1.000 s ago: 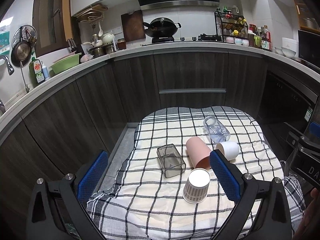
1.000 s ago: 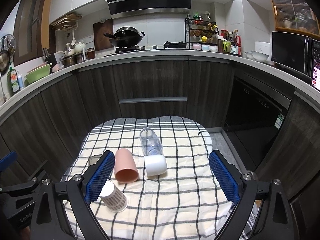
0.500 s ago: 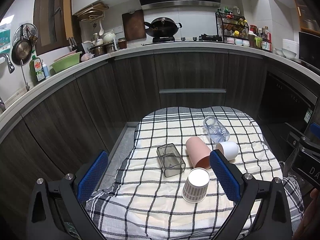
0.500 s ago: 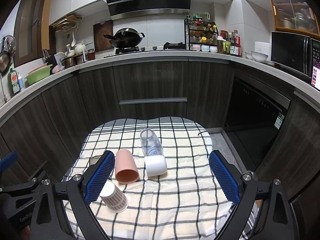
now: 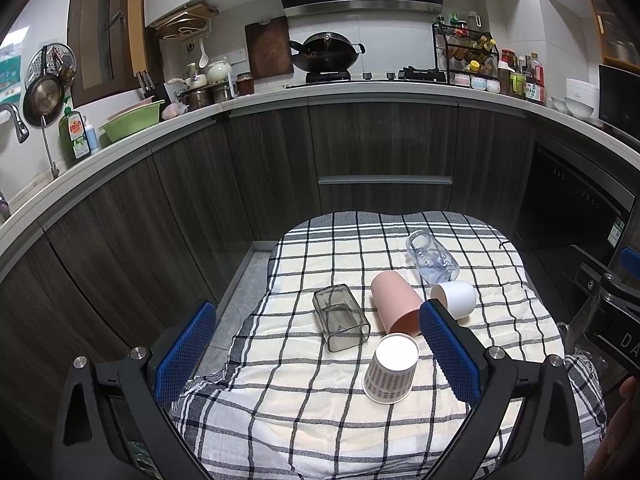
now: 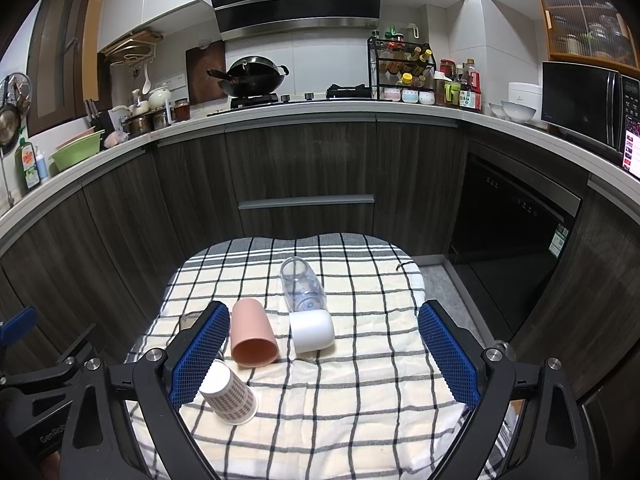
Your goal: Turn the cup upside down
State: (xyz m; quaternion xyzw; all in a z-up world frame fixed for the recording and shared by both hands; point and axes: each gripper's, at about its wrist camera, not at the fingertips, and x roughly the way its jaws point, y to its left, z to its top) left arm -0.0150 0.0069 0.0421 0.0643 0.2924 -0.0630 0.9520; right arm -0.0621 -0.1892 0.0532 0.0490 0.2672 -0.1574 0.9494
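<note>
Several cups sit on a checked cloth (image 5: 304, 400) (image 6: 360, 392). A patterned paper cup (image 5: 391, 368) (image 6: 229, 392) stands upside down. A pink cup (image 5: 394, 308) (image 6: 252, 338), a white cup (image 5: 456, 298) (image 6: 312, 331), a clear square glass (image 5: 340, 316) and a clear jar (image 5: 432, 256) (image 6: 302, 286) lie on their sides. My left gripper (image 5: 316, 352) is open and empty, held above the near cloth. My right gripper (image 6: 324, 356) is open and empty, held above the cloth near the pink and white cups.
The cloth covers a small table that ends in front of dark wood cabinets (image 6: 304, 168). A dishwasher front (image 6: 508, 232) stands to the right. The counter above carries a wok (image 6: 256, 80), a spice rack, bowls and a microwave. Floor shows left of the table (image 5: 240, 280).
</note>
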